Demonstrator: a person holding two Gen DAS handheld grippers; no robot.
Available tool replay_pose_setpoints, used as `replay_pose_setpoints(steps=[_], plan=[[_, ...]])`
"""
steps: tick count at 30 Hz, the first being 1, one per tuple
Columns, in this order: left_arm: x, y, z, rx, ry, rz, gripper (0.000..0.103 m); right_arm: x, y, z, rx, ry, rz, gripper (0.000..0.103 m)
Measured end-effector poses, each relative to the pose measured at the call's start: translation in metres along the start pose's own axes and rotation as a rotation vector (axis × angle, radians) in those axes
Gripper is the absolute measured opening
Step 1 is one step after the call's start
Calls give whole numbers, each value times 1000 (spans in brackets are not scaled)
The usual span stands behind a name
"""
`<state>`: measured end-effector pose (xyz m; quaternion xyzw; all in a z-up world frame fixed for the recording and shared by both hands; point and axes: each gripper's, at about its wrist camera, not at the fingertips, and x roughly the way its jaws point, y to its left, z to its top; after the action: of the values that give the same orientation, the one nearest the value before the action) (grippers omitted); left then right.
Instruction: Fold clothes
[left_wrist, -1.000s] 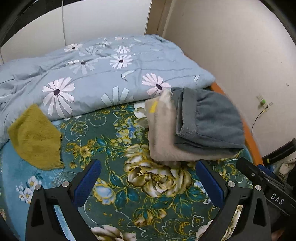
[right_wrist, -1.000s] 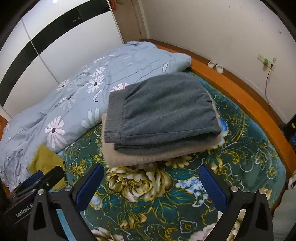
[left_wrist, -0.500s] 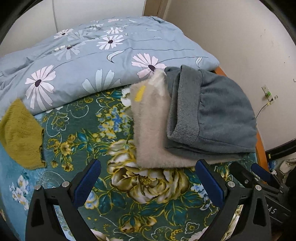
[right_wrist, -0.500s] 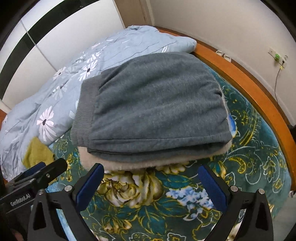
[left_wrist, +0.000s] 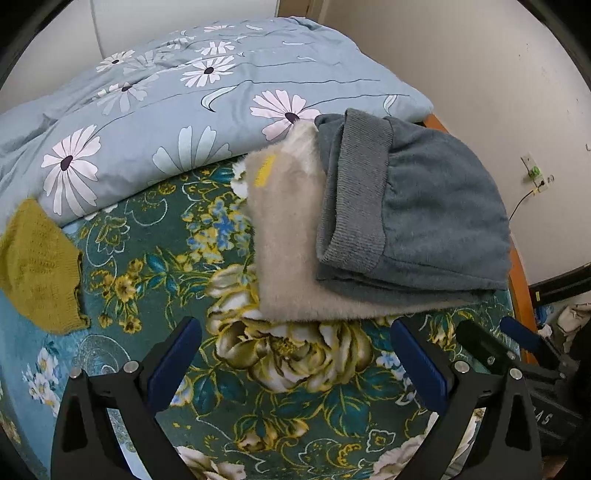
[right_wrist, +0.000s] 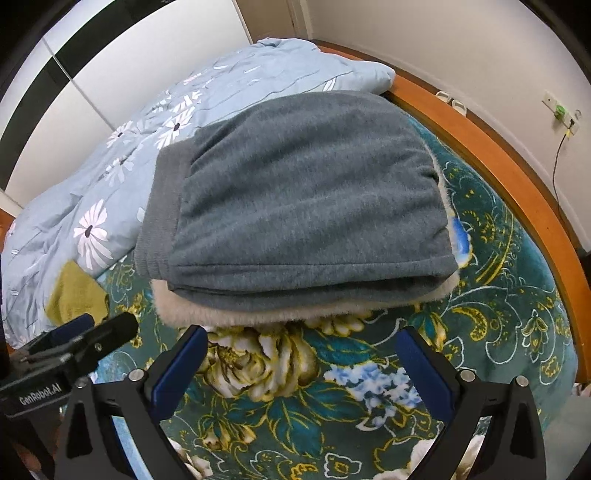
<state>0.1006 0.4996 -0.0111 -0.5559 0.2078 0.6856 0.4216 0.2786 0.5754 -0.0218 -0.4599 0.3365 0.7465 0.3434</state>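
Note:
A folded grey-blue sweatshirt (left_wrist: 424, 210) (right_wrist: 306, 195) lies on top of a folded beige fluffy garment (left_wrist: 288, 254) (right_wrist: 258, 314), stacked on the floral bedspread. My left gripper (left_wrist: 295, 354) is open just in front of the stack's near left corner, with nothing between its fingers. Open and empty too, my right gripper (right_wrist: 301, 358) sits just before the stack's front edge. A mustard knitted garment (left_wrist: 37, 269) (right_wrist: 77, 295) lies to the left. Each gripper shows at the edge of the other's view.
A light blue daisy quilt (left_wrist: 177, 110) (right_wrist: 155, 129) is bunched behind the stack. The bed's orange wooden frame (right_wrist: 517, 166) curves along the right, with a wall socket and cable (right_wrist: 561, 110) beyond. Green floral bedspread (left_wrist: 280, 406) lies under the grippers.
Both grippers have moved closer to the folded stack, which now looms larger in both views. Their jaws stayed open and the clothes did not move.

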Motion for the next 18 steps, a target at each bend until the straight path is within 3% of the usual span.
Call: replay_pose_setpoints(steps=[18], plan=[[8,-8,6,-24,81,-5,102,3,-5,-2,-15,52,23,103]])
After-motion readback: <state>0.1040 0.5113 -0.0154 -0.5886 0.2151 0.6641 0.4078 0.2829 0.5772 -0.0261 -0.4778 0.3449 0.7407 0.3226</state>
